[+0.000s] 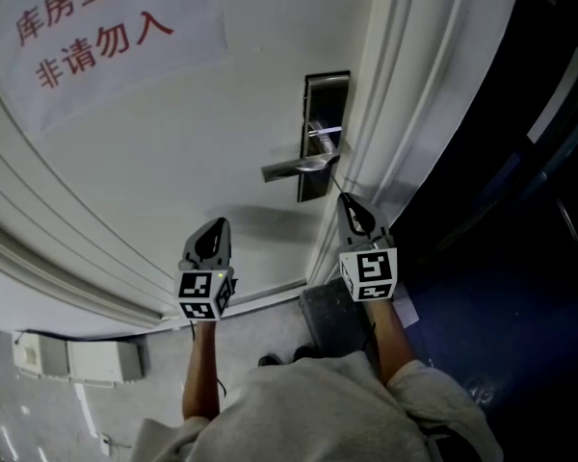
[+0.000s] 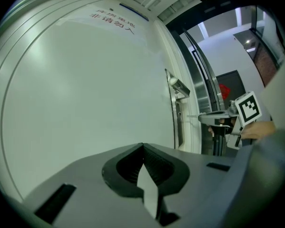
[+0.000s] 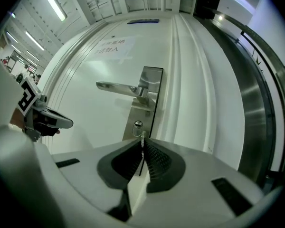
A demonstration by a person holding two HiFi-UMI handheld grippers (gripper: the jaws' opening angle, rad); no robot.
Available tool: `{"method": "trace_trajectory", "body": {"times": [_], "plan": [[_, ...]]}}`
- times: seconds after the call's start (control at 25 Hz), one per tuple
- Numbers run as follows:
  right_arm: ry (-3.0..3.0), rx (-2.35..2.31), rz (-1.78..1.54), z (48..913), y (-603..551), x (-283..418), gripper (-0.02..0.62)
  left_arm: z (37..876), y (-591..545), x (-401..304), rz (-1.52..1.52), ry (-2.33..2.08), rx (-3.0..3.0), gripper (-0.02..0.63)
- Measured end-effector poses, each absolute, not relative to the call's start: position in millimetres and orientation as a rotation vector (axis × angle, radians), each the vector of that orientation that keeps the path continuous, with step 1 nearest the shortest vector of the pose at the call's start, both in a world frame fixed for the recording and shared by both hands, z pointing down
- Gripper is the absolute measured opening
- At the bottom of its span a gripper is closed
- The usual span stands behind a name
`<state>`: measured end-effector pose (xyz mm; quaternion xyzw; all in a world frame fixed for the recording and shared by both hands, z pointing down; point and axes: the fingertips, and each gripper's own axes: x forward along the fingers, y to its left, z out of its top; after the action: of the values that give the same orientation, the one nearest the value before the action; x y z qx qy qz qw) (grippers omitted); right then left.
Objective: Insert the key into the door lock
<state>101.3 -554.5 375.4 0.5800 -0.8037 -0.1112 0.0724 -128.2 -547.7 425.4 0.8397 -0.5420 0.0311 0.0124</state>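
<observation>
Nearest, right gripper (image 3: 141,148) pinched narrow on the key (image 3: 142,137); blade standing on edge, poking out past the pads, long axis level and aimed straight at the door (image 3: 85,108).

Left gripper (image 2: 143,146) closed on nothing; well to the left of the keyhole, short of the door, idle.

Just beyond the key tip, slightly up and left of it in the right gripper view, the keyhole (image 3: 138,125); a round cylinder low on the steel lock plate (image 3: 152,80). Tip close to the keyhole, perhaps at its very mouth; too small to tell touching from just apart.

Right gripper plainly the nearer one, so judged the working one. Next move likely a small nudge up toward the slot, then a short straight push along the key's own axis.

Above the keyhole, the lever handle (image 3: 118,87), reaching left from the plate, clear of the key's path.

Farthest, up and left of the keyhole, a paper notice (image 1: 96,37) in red characters: 库房重地 / 非请勿入; no brand readable on the plate.
</observation>
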Motion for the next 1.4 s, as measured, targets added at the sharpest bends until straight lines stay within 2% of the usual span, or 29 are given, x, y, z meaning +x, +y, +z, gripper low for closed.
{"method": "trace_trajectory", "body": {"times": [0.68,1.24,1.4], "plan": [[-2.194,1.566,-0.735,355,-562,86,0.029,425,-545,-137,0.081,-1.709,2.607,0.017],[-1.689,1.260,-1.193,364,-561,73,0.029,430,-538,-136,0.101,-1.691,2.606,0.017],[-1.604,1.209,-1.233,370,-564,73,0.029,432,-535,-137,0.100,-1.689,2.602,0.017]]}}
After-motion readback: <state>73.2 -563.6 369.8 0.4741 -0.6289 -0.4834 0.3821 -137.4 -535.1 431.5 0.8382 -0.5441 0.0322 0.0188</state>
